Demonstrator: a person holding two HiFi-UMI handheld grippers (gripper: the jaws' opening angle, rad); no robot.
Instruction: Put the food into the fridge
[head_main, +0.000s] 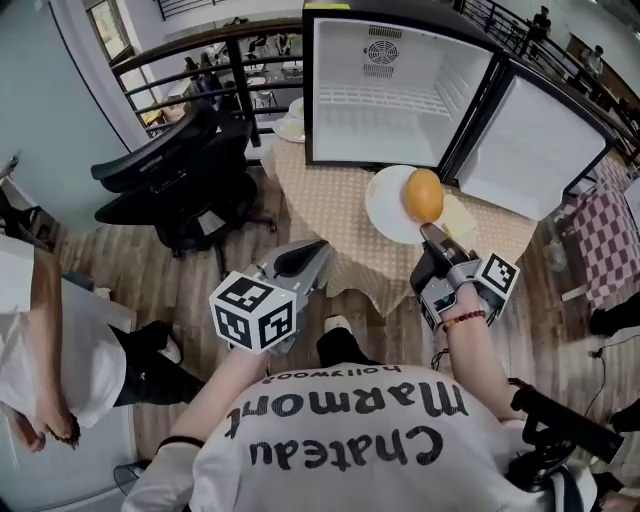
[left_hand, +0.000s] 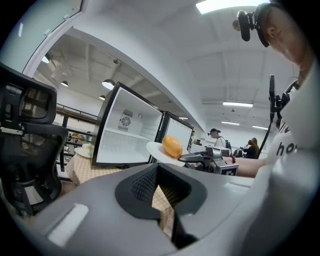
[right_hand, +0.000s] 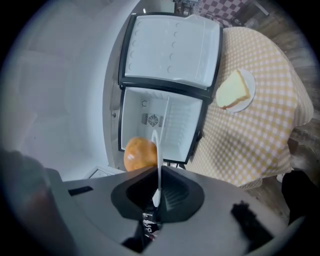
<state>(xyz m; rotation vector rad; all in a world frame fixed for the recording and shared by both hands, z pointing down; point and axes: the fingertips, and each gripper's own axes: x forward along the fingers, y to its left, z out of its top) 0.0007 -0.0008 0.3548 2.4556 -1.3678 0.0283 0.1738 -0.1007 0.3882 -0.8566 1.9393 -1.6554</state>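
in the head view the right tool (head_main: 428, 232) pinches the near rim of a white plate (head_main: 385, 205) carrying an orange (head_main: 423, 195), held over the checked bench (head_main: 335, 215) in front of the open fridge (head_main: 375, 110), whose door (head_main: 530, 145) stands out to the right. the left tool (head_main: 318, 250) hangs near the bench edge, pressed together with nothing in it. a black office chair (head_main: 170, 170) stands to the left. the left gripper view shows its own pads meeting at the tips, and beyond them the orange on the plate near the fridge opening. the right gripper view shows the plate edge-on between its pads with the orange beside it, and a pale slice (right_hand: 232, 90) on a small plate (right_hand: 248, 82) on the bench beside the fridge.
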